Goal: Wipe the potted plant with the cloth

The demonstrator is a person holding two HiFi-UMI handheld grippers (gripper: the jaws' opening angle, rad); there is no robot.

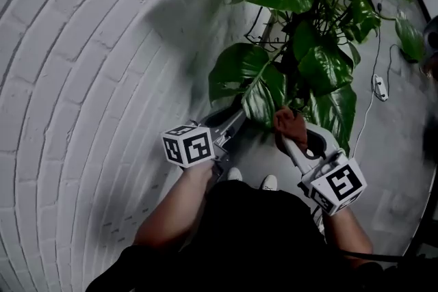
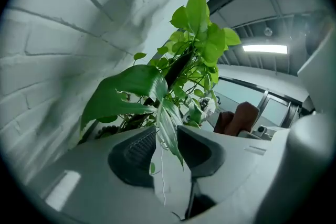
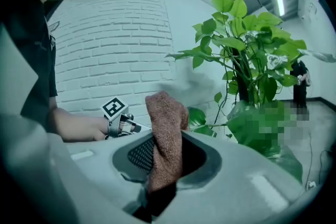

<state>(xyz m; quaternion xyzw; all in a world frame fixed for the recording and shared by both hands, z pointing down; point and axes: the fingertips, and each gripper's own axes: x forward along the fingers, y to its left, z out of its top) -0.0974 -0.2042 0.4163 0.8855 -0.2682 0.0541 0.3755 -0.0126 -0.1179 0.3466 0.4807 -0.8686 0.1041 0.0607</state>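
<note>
The potted plant (image 1: 301,44) with large glossy green leaves stands by the wall, right in front of me. My left gripper (image 1: 239,116) reaches into its lower leaves. In the left gripper view its jaws stand apart, and a narrow drooping leaf (image 2: 168,128) hangs in the gap of the left gripper (image 2: 167,147) with no pad pressing on it. My right gripper (image 1: 291,137) is shut on a reddish-brown cloth (image 1: 289,123). That cloth (image 3: 165,134) sticks up from between the jaws of the right gripper (image 3: 167,157), just short of the plant (image 3: 247,55).
A white brick wall (image 1: 82,78) curves along the left, close behind the plant. A thin cable with a small white adapter (image 1: 380,87) lies on the floor to the right. The tips of my shoes (image 1: 235,174) show below the grippers. A person (image 3: 300,81) stands far off.
</note>
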